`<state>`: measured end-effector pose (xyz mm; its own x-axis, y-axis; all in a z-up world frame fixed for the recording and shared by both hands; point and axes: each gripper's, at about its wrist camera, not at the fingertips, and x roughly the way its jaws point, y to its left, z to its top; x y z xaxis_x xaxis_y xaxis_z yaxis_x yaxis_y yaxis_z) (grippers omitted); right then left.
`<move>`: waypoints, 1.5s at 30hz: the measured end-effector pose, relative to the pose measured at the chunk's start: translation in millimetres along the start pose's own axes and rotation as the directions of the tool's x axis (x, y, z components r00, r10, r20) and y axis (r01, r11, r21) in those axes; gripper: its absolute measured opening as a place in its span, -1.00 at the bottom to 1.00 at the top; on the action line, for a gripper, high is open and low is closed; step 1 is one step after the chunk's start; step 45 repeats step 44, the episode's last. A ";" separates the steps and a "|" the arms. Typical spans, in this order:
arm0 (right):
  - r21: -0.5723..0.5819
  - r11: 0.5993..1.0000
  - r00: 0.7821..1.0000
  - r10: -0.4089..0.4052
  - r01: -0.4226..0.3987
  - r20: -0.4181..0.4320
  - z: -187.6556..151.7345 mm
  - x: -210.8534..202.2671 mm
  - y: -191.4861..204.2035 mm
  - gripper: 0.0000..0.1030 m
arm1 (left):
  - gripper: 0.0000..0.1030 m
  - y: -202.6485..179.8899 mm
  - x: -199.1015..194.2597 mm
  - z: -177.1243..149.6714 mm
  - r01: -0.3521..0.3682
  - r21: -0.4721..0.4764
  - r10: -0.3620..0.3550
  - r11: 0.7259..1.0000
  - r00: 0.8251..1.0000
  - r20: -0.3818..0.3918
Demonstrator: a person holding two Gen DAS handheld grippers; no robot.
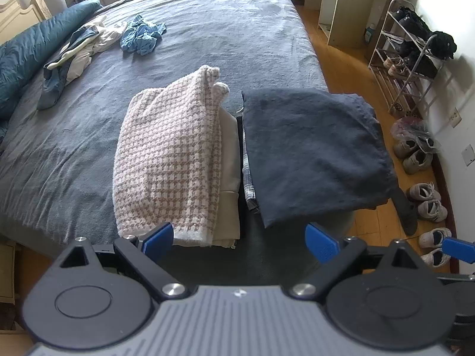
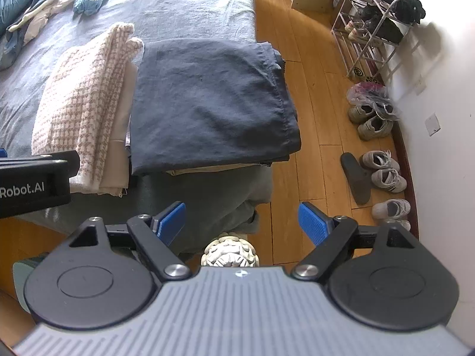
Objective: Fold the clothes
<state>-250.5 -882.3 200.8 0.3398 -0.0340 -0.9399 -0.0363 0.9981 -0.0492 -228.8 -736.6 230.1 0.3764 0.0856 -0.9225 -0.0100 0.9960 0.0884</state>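
Both grippers, left gripper (image 1: 240,240) and right gripper (image 2: 242,222), hover with fingers spread and empty over two folded stacks (image 1: 311,151) on the bed (image 1: 207,29), likely between garments, with the crumpled blue garment (image 1: 142,37) needing fetching next

Two folded stacks (image 1: 169,160) (image 1: 311,154) side by side on bed (image 1: 222,29).
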 end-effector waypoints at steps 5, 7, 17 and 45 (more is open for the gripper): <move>-0.002 1.000 1.000 -0.003 0.003 -0.002 0.4 0.3 1.3 0.61 | 0.87 2.0 1.0 -0.4 0.000 0.000 0.000 1.000 1.000 -0.001; -0.004 1.000 1.000 -0.005 0.005 -0.002 0.4 0.4 1.9 0.61 | 0.87 2.2 1.0 -0.8 -0.001 -0.001 0.001 1.000 1.000 -0.002; -0.012 1.000 1.000 -0.014 0.014 -0.004 0.5 1.2 3.7 0.61 | 0.87 4.4 1.1 -0.9 0.002 -0.004 -0.002 1.000 1.000 -0.008; -0.023 0.999 1.000 -0.024 0.024 0.000 -5.8 -1.2 6.2 0.62 | 0.87 4.6 0.0 -8.4 0.009 -0.014 -0.009 1.000 1.000 -0.015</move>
